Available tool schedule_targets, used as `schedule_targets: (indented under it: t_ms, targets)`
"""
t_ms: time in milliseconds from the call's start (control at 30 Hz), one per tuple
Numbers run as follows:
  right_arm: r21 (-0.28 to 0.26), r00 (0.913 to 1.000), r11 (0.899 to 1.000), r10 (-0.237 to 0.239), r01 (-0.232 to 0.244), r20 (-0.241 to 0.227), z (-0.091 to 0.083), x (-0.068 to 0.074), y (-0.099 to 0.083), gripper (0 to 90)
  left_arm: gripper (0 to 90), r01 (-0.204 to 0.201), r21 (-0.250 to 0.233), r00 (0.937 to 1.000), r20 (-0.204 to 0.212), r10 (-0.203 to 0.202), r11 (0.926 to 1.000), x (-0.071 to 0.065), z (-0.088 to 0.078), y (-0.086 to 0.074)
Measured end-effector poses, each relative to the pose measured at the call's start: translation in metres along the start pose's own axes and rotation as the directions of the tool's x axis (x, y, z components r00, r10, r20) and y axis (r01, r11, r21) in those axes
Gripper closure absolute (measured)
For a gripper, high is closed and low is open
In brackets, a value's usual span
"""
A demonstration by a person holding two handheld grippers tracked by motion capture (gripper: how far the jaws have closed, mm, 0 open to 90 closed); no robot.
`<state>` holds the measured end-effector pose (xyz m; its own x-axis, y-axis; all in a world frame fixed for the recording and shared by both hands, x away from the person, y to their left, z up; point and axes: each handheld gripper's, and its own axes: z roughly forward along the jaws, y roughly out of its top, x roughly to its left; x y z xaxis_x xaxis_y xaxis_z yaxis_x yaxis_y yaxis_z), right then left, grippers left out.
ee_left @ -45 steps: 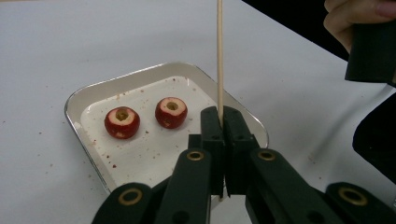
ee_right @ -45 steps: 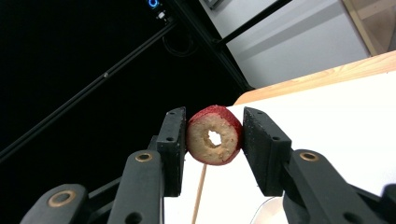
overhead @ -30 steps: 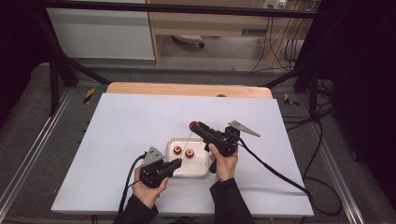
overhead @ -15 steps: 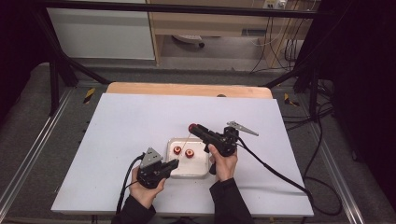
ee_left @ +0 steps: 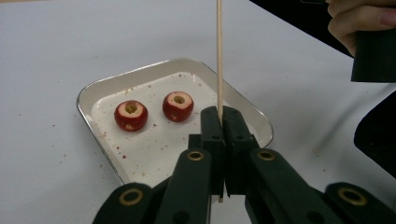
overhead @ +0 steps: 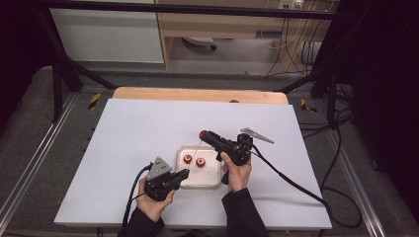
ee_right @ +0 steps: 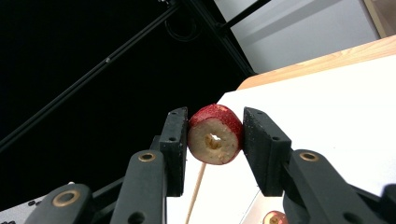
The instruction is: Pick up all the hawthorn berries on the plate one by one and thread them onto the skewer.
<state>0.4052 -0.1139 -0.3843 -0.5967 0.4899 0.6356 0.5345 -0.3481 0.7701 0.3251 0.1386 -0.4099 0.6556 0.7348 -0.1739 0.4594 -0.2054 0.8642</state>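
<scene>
Wooden skewer [ee_left: 219,56] pinched upright in my left gripper [ee_left: 220,116]; right gripper [ee_right: 215,135] clamps the cored red fruit [ee_right: 215,134] at its twelve o'clock. I'd line the hole up, then push down slowly.

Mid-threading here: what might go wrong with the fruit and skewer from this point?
1. The skewer is thin and clamped only at its bottom by the left gripper; a sideways push may bend or snap it.
2. The cored fruit in the right gripper could split or slip if its hole misses the tip.
3. A dropped piece may miss the tray.
</scene>
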Motion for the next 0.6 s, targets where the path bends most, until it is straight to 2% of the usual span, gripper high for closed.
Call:
schedule_targets:
  t_ms: [100, 333, 433, 533, 567, 600]
  targets:
    - [0.024, 0.9999, 1.0, 0.007, -0.006, -0.013, 0.0001, -0.001, 0.0008, 62.1, 88.5, 0.004, 0.004, 1.0, -0.005, -0.004, 1.0, 0.0008, 0.001, -0.0011]
    - [0.031, 1.0, 1.0, 0.002, -0.002, -0.008, -0.0011, -0.0005, 0.0016, 62.2, 88.6, -0.013, -0.002, 0.9999, -0.003, 0.013, 0.9999, -0.0026, 0.0029, -0.0022]
    - [0.029, 0.9998, 0.999, 0.017, -0.017, -0.009, 0.0, -0.0015, 0.0015, 62.2, 88.6, -0.02, -0.01, 0.9998, -0.003, 0.02, 0.9998, -0.0017, -0.0008, -0.0018]
    - [-0.004, 0.9997, 1.0, 0.025, -0.025, -0.001, -0.0012, -0.0018, 0.003, 62.2, 88.7, -0.038, 0.009, 0.9992, -0.012, 0.038, 0.9992, -0.0016, -0.0027, -0.0057]
    - [-0.016, 0.9992, 0.999, 0.039, -0.039, -0.012, -0.0042, -0.0018, 0.0078, 62.2, 88.6, -0.042, 0.015, 0.999, -0.014, 0.042, 0.999, -0.0013, -0.0028, -0.0079]
    - [-0.016, 0.9992, 0.999, 0.039, -0.039, -0.012, -0.0042, -0.0018, 0.0078, 62.2, 88.6, -0.036, 0.016, 0.9993, -0.012, 0.036, 0.9992, -0.0005, -0.0023, -0.0089]
